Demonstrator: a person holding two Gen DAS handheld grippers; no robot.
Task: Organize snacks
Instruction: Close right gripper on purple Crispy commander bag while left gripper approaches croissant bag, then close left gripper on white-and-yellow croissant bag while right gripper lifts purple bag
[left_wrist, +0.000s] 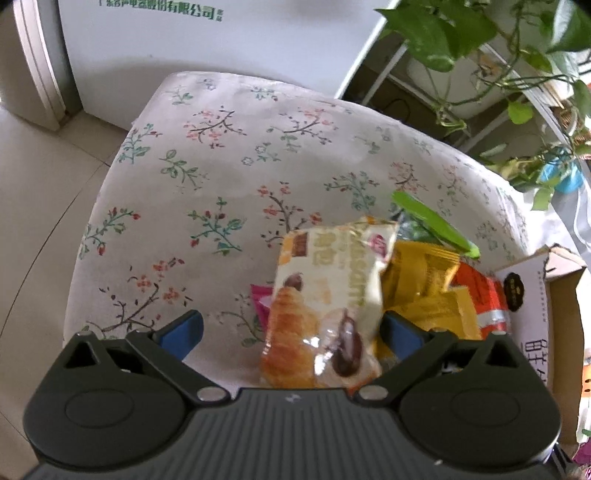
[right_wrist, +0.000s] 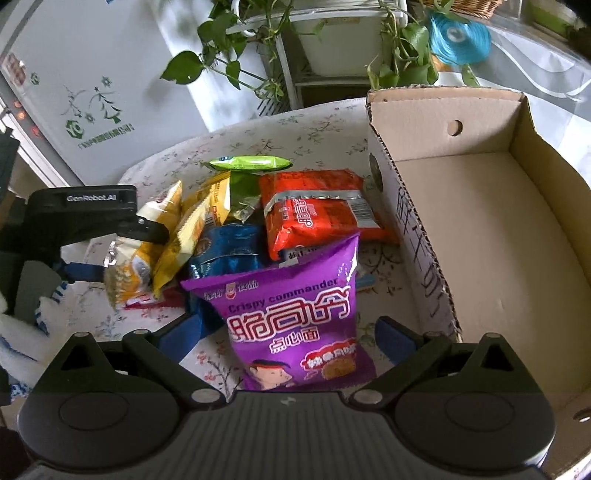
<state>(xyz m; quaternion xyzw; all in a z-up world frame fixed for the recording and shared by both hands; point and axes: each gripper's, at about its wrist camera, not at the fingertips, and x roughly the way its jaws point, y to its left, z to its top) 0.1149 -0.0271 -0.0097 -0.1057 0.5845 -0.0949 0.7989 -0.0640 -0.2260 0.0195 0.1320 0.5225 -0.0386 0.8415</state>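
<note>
left gripper (left_wrist: 291, 328) spread round croissant pack (left_wrist: 325, 302) | right gripper (right_wrist: 291, 339) spread, maybe touching purple bag (right_wrist: 295, 325) | box (right_wrist: 517, 229) at table's right edge

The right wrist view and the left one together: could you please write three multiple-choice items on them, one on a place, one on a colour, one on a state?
1. Where does the cardboard box sit relative to the snack pile?
A. To its right
B. To its left
C. Under it

2. What colour is the packet between the right gripper's fingers?
A. Green
B. Purple
C. Red

3. What is inside the cardboard box?
A. Several packets
B. One packet
C. Nothing visible

Answers:
1. A, the box stands along the right edge of the floral cloth, with the packets to its left.
2. B, the wrapper is purple with the words Crispy commander.
3. C, only its bare brown floor shows, while the left gripper has the croissant packet between its open fingers.
</note>
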